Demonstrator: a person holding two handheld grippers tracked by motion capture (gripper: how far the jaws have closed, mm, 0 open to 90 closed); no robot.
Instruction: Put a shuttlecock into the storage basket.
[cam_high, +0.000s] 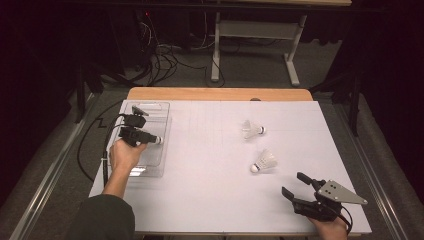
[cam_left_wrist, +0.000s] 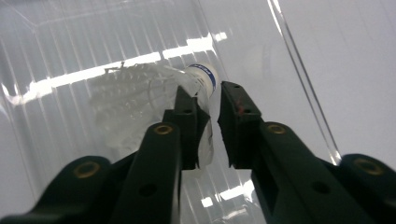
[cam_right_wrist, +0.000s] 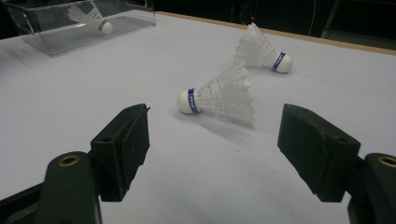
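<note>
White shuttlecock (cam_left_wrist: 154, 88) sits in your clear bin (cam_high: 159, 107), left gripper (cam_left_wrist: 210, 100) fingers narrowly parted around it; two remain on the counter (cam_high: 210, 200) before your wide-open right gripper (cam_right_wrist: 212, 154).

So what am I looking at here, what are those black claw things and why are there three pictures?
A person holds two hand-held black grippers, no robot arm. One picture looks down from above the white table; the other two come from cameras riding on each gripper. The left gripper is inside the clear plastic box, its jaws slightly apart around a white feathered shuttlecock, seemingly letting go. The right gripper waits wide open, holding nothing. Two more white shuttlecocks, the nearer and the farther, lie on the table.
</note>
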